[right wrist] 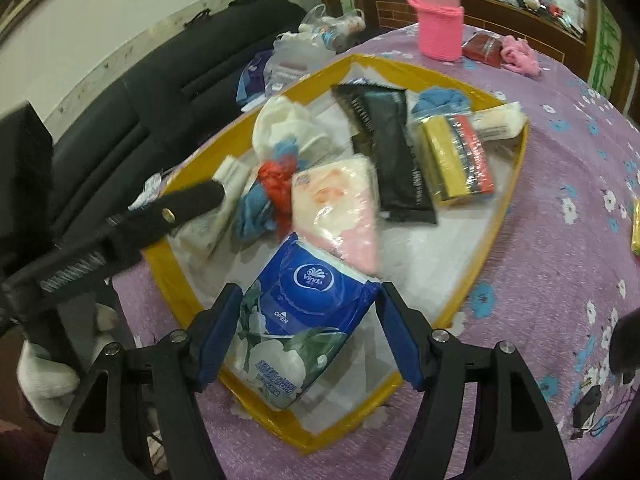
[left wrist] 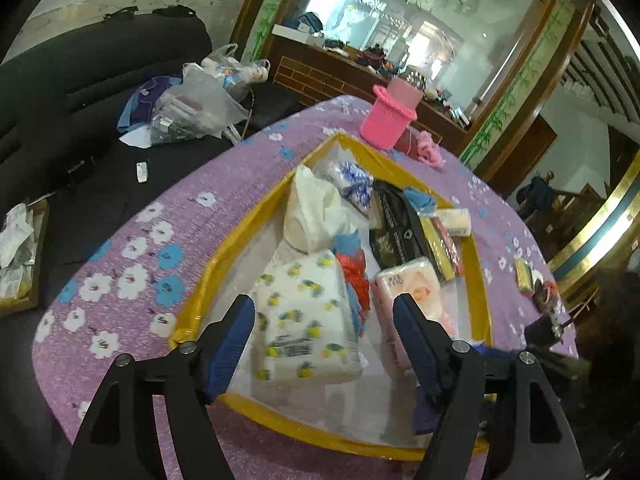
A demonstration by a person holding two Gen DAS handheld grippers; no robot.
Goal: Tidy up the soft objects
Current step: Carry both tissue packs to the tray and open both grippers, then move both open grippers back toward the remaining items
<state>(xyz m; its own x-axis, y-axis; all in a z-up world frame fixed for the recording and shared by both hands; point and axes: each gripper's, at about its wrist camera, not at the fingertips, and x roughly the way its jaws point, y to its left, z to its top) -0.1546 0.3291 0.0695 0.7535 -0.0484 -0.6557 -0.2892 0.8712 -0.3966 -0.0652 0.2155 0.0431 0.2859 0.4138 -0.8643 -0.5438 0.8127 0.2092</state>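
My right gripper point(right wrist: 310, 330) brackets the blue tissue pack point(right wrist: 296, 320) at the yellow-rimmed tray's point(right wrist: 508, 196) near corner, pads not visibly pressing; I close gently mid-pack. My left gripper point(left wrist: 324, 332) hangs open above the lemon-print pack point(left wrist: 304, 320).

Both views are evenly lit by soft indoor light, with weak shadows. The large glass-fronted wooden cabinet point(left wrist: 420, 36) carries strong white glare and washed-out reflections. Fisheye distortion bends the purple flowered tablecloth point(left wrist: 132, 248) and yellow-rimmed tray point(right wrist: 516, 172) into curves, with black vignetting in the corners. Motion blur softens the lemon-print white tissue pack point(left wrist: 304, 316) and the pink tissue pack point(right wrist: 340, 208); background detail is smeared
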